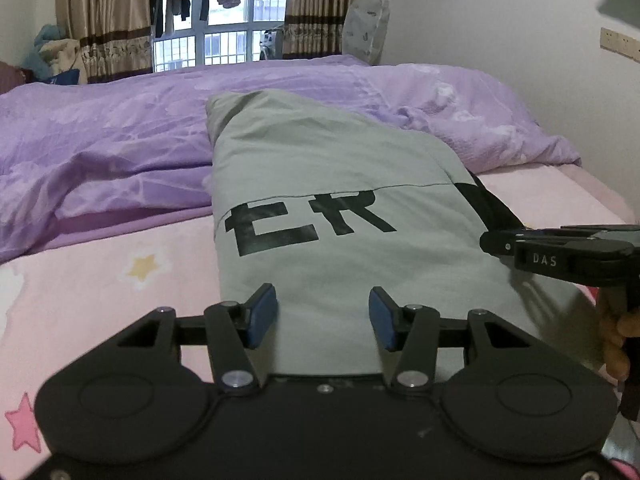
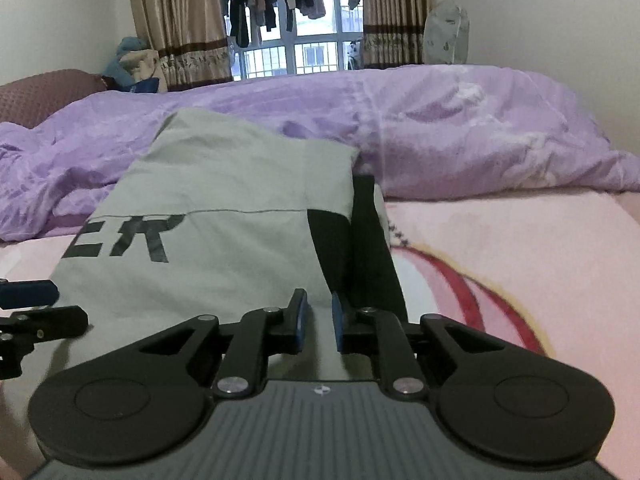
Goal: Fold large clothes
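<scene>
We see the grey cotton garment with black block lettering (image 1: 320, 184), already folded into a long narrow strip, lying on the pink star-printed bed sheet (image 1: 100, 280) with its far end resting against the rumpled purple quilt (image 1: 100, 132). In our judgement the main risk is that the strip's black inner panel (image 2: 372, 240), exposed along its right edge, slips out and the stacked layers slide apart if only the top layer is pinched; the soft, uneven quilt under the far end could also skew the next fold. A second risk is that the two tools collide, since they sit close together over the near end. The left tongs (image 1: 323, 316) hover low over the near end of the strip, pitched downward, blue pads (image 1: 262, 316) apart with nothing clamped between them. The right tongs (image 2: 319, 322) point the same way near the right edge, their pads close together with a narrow gap and no cloth gripped. In the left view, fingers of the person's hand (image 1: 614, 340) wrap the right tool's handle.
</scene>
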